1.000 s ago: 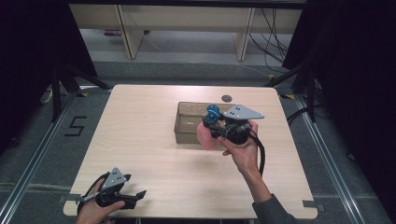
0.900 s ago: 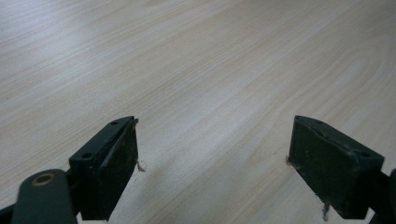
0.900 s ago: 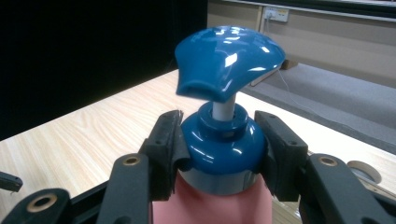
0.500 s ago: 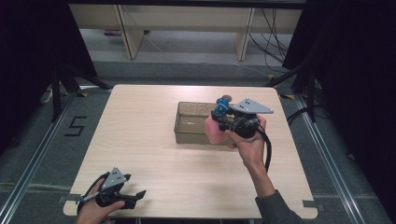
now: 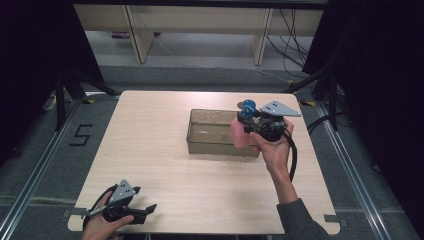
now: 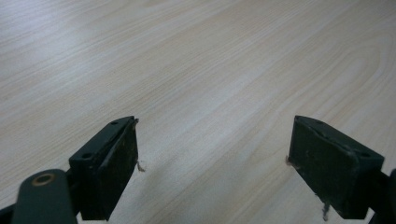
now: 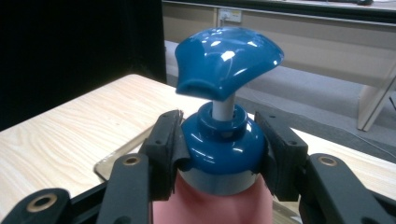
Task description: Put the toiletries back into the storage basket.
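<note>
Bottle (image 7: 219, 154) body hidden behind jaws

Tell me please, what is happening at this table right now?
A person works with a gripper in each hand. The right gripper is shut on a pink pump bottle with a blue pump head, holding it at the right end of a clear tray on the wooden table. The left gripper is open, with nothing between its jaws, at the table's near left corner.
</note>
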### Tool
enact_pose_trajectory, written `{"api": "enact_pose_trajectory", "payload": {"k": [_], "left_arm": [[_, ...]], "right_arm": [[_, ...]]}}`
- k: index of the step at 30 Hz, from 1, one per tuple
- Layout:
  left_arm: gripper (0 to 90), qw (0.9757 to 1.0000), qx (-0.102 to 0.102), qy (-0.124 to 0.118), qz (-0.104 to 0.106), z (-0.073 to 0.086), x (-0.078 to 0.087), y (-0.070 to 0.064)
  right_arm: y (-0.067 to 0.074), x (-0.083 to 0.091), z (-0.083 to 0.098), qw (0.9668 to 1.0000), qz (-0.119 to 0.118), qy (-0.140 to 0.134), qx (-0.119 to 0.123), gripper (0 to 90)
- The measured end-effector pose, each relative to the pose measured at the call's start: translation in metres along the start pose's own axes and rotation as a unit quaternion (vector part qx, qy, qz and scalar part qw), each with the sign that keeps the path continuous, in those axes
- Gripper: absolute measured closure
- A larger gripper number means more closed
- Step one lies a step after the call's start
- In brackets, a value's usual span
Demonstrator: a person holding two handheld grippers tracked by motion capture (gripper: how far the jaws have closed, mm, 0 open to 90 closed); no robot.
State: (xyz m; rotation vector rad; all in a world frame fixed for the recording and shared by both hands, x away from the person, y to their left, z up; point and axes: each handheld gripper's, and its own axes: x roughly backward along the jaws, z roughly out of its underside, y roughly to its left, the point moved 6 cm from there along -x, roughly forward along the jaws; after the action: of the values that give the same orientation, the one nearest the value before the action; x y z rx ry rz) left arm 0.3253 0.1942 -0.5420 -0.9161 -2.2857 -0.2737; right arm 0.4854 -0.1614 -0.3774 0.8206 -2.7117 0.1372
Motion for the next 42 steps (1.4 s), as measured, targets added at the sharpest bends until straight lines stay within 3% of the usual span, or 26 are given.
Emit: {"api": "enact_pose_trajectory", "payload": {"k": [7,8,9,13,14,17,24,25,26,28,32,33,34,36,38,42], "left_arm": [[15.2,1.0000,0.005,-0.005,0.001,-0.001,-0.001,-0.001],[15.2,1.0000,0.003,-0.008,0.002,-0.001,-0.001,-0.001],[15.2,1.0000,0.003,-0.008,0.002,-0.001,-0.001,-0.001],[15.2,1.0000,0.005,-0.005,0.001,-0.001,0.000,-0.001],[15.3,1.0000,0.003,-0.007,0.002,-0.001,-0.001,-0.001],[15.2,1.0000,0.003,-0.005,0.001,-0.001,0.000,-0.001],[15.2,1.0000,0.003,-0.005,0.002,-0.001,-0.001,-0.001],[15.2,1.0000,0.004,-0.006,0.001,-0.001,-0.001,-0.002],[15.2,1.0000,0.004,-0.006,0.001,-0.001,-0.001,-0.002],[15.3,1.0000,0.004,-0.006,0.002,-0.001,-0.001,-0.002],[15.2,1.0000,0.004,-0.006,0.002,-0.001,-0.001,-0.002],[15.2,0.9999,-0.015,-0.002,-0.003,-0.001,-0.001,0.002],[15.2,0.9998,-0.019,-0.004,-0.006,-0.001,-0.001,0.002],[15.2,0.9999,-0.015,-0.003,-0.002,-0.001,0.000,0.001],[15.2,1.0000,0.005,-0.007,0.002,-0.001,-0.001,-0.002],[15.2,1.0000,0.004,-0.006,0.002,-0.001,-0.001,-0.002]], "right_arm": [[-0.007,-0.004,0.002,0.9999,0.007,0.002,-0.014,53.2],[-0.010,-0.005,0.002,0.9999,0.012,-0.001,0.000,53.2],[-0.009,-0.006,0.002,0.9999,0.007,0.002,-0.015,53.2],[-0.015,-0.008,0.003,0.9998,0.017,-0.003,-0.010,53.2],[-0.015,-0.009,0.003,0.9997,0.011,0.000,-0.020,53.2],[-0.021,-0.011,0.004,0.9997,0.019,-0.001,-0.012,53.2],[-0.026,-0.016,0.009,0.9994,0.020,0.006,-0.028,53.2],[-0.028,-0.017,0.010,0.9994,0.027,0.005,-0.021,53.2],[-0.027,-0.017,0.011,0.9990,0.027,0.011,-0.033,53.2],[-0.029,-0.020,0.013,0.9990,0.025,0.009,-0.036,53.2],[-0.035,-0.023,0.016,0.9991,0.033,0.010,-0.025,53.2],[-0.035,-0.024,0.018,0.9990,0.033,0.013,-0.027,53.2],[-0.035,-0.026,0.019,0.9989,0.034,0.010,-0.029,53.2],[-0.036,-0.027,0.021,0.9988,0.034,0.015,-0.032,53.2],[-0.037,-0.029,0.023,0.9988,0.033,0.015,-0.033,53.2],[-0.038,-0.030,0.026,0.9984,0.035,0.021,-0.038,53.2]]}}
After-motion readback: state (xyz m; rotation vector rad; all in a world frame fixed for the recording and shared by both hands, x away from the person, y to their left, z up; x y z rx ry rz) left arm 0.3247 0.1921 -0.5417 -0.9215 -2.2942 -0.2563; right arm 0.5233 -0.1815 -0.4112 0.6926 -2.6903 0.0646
